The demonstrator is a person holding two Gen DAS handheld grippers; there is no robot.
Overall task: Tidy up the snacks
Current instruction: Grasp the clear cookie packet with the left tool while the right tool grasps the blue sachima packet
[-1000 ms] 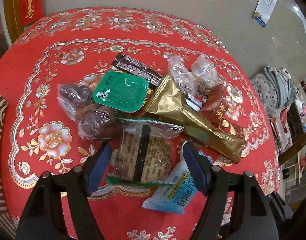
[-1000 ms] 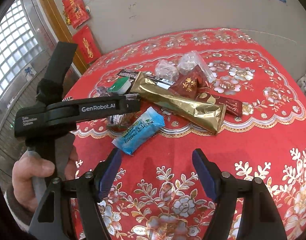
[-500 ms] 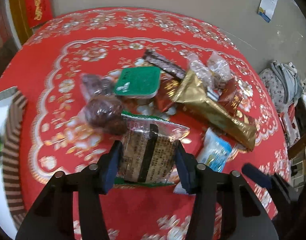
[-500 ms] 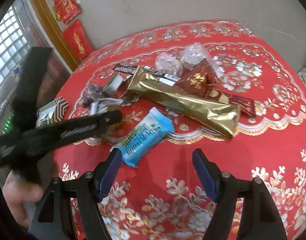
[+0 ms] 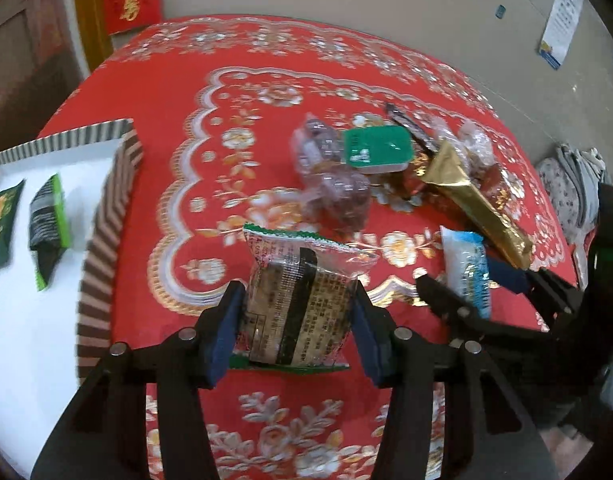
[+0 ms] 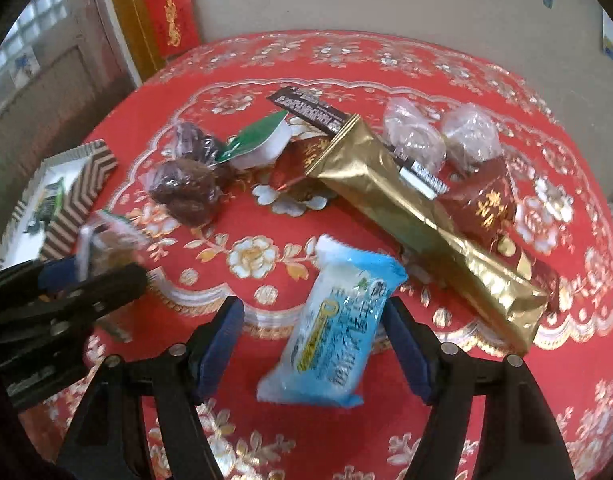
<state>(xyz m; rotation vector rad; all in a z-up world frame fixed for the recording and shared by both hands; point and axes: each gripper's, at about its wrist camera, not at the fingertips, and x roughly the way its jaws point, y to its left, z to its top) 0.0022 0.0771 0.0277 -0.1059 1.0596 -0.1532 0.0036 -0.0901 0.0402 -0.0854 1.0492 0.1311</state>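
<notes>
Gripping the clear-wrapped brown cake with green-edged packaging [image 5: 296,300], your left gripper [image 5: 294,320] has both blue pads pressed against the packet's sides and holds it above the red floral tablecloth [image 5: 178,92]. Your right gripper [image 6: 312,344] stands apart with its jaws wide around the light blue plastic snack packet [image 6: 334,324], which lies on the cloth between them; the right pad sits just beside the wrapper's edge, the left pad is clear of it. Just beyond that packet lies a long gold foil pouch [image 6: 406,212], running diagonally, with a dark red gold-lettered packet [image 6: 486,208] beside it. Past these you see two clear bags of dark brown sweets [image 6: 186,188], a white tub with a green foil lid [image 6: 258,144], a black printed bar [image 6: 306,108] and two clear crinkled wrappers [image 6: 442,136]. Off to the left sits a striped-rim white tray [image 5: 106,216] holding two green-and-black packets [image 5: 46,220].
</notes>
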